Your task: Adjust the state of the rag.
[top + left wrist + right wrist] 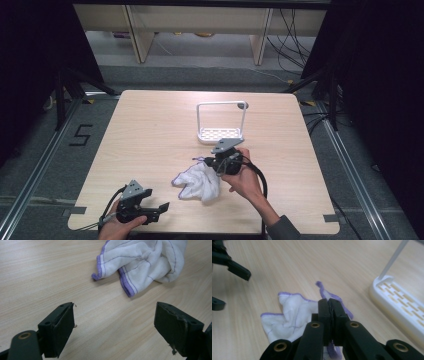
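Now my right hand-held gripper (329,305) is pinched shut on the cloth (198,182) (white, purple-edged), bunched at lower centre of the table (150,125); my left hand-held gripper (113,327) gapes wide, holding nothing, lower left.

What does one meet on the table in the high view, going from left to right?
Left tongs → white cloth with purple edge → right tongs, shut on the cloth. The white rack stands farther back.

White cloth (199,182), purple-edged, crumpled on table near front centre; one corner apparently pinched, lifted.
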### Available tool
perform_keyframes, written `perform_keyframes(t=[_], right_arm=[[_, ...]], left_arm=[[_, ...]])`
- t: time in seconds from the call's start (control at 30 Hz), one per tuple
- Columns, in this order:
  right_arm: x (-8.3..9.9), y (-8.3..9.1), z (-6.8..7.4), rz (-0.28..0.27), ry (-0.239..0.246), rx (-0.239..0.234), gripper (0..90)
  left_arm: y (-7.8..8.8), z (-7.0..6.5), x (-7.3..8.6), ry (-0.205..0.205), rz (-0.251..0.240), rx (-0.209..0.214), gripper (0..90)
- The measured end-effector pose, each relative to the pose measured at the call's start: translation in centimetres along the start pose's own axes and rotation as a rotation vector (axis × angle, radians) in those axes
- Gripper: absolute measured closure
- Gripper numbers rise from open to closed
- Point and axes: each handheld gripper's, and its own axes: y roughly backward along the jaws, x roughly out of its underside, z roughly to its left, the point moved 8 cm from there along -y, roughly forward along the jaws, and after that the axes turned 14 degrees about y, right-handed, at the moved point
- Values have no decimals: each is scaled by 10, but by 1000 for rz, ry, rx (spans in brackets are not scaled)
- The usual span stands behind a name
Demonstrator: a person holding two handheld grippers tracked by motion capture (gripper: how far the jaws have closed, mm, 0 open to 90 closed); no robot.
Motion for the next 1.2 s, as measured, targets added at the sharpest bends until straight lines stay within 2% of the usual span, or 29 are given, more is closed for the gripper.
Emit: perform_keyframes(t=[0.07,0.1,0.13,0.17,0.2,0.23,0.27,0.3,0.33,0.37,0.43,0.47,0.53,0.57,0.6,0.63,0.7,0.73,0.77,0.8,0.83,0.9,0.97,1.0,1.03,1.1,1.13,1.17,1.2], right_arm=[[0,23,-5,-56,-32,5,885],[0,23,-5,-56,-32,5,885],[6,34,-12,-71,-59,29,884],[10,38,-16,-74,-70,38,885],[19,39,-21,-79,-96,28,884],[19,39,-21,-79,-96,28,884],[29,39,-25,-65,-136,47,884],[47,37,-35,-37,-162,69,884],[55,36,-39,-24,-172,76,884],[55,36,-39,-24,-172,76,884],[66,36,-46,-27,-217,96,885],[73,36,-49,-9,-236,109,885],[78,35,-50,10,-233,105,884],[78,35,-50,10,-233,105,884],[81,34,-51,21,-228,112,884],[81,34,-51,21,-228,112,884],[81,33,-52,22,-221,113,884],[80,33,-49,24,-234,109,884],[80,33,-49,26,-235,108,884],[80,33,-50,24,-218,113,884],[80,33,-50,24,-218,113,884],[80,34,-49,22,-220,107,883],[80,34,-49,22,-221,104,883],[79,34,-49,20,-218,101,883],[79,33,-49,17,-215,101,882],[79,33,-48,20,-220,98,882],[78,33,-48,13,-214,97,882],[78,33,-48,13,-214,97,882],[78,32,-48,8,-207,103,882]], left_arm=[[-1,-1,-1,18,-8,1,160],[-1,-1,-1,18,-8,1,160],[-1,-2,-1,20,-8,13,160],[-1,-1,-1,25,-12,13,160],[-2,-1,-1,26,-11,10,160],[-2,-1,-1,26,-11,10,160],[-3,-1,-2,33,-15,8,160],[-3,-1,-4,26,-16,8,160],[-4,-1,-5,30,-15,7,161],[-4,-1,-5,30,-15,7,161],[-8,-1,-12,28,-28,11,161],[-9,-1,-14,23,-29,6,176],[-15,3,-24,13,-27,-5,184],[-15,3,-24,13,-27,-5,204],[-22,4,-36,0,-30,-5,251],[-22,4,-36,0,-30,-5,263],[-33,0,-45,-8,-42,13,292],[-45,0,-52,-21,-30,17,344],[-45,0,-52,-21,-30,17,355],[-58,0,-58,-32,-26,25,392],[-58,0,-58,-32,-26,25,406],[-71,2,-62,-66,14,13,408],[-75,-1,-63,-62,10,24,428],[-79,-2,-63,-74,13,25,428],[-80,0,-63,-103,31,19,440],[-86,1,-64,-117,43,17,507],[-90,1,-62,-140,60,18,561],[-90,1,-62,-140,60,18,610],[-93,-1,-62,-162,56,21,723]])
